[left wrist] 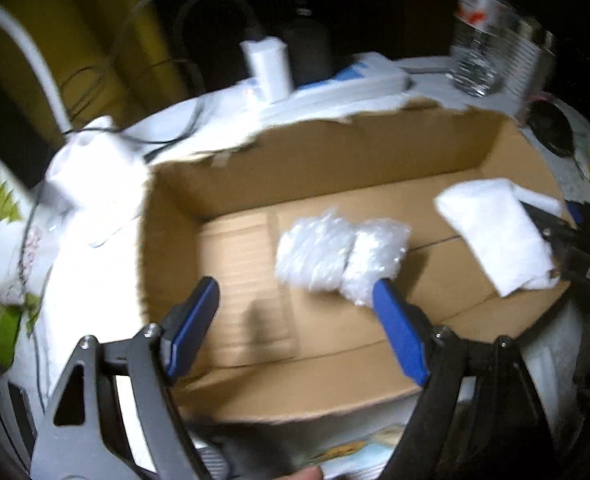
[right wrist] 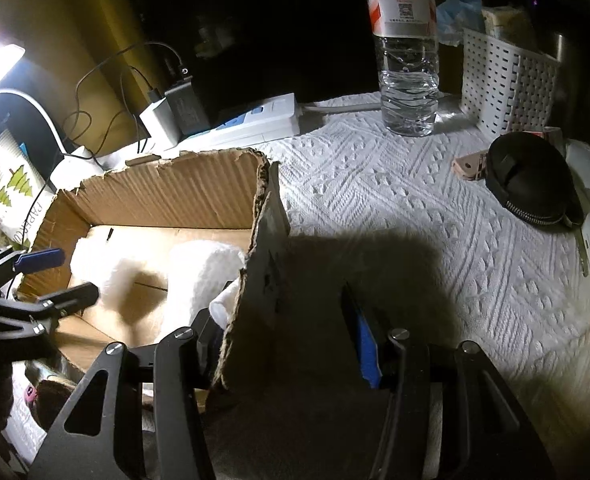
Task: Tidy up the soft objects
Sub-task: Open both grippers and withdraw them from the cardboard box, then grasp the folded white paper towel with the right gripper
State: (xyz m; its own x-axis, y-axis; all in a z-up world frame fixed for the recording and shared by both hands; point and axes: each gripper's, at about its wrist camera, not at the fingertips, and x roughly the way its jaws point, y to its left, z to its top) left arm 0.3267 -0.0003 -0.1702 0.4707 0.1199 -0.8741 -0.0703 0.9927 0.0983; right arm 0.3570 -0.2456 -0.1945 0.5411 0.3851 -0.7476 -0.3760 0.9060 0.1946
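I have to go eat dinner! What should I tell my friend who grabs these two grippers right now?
Left gripper: open, empty, above the cardboard box.
Right gripper: open, straddling the box's side wall, one finger inside by the white folded cloth.
Done: bubble wrap bundle and the cloth lie in the box.
Left: pull the right gripper clear; perhaps the black zip pouch on the table goes in next.
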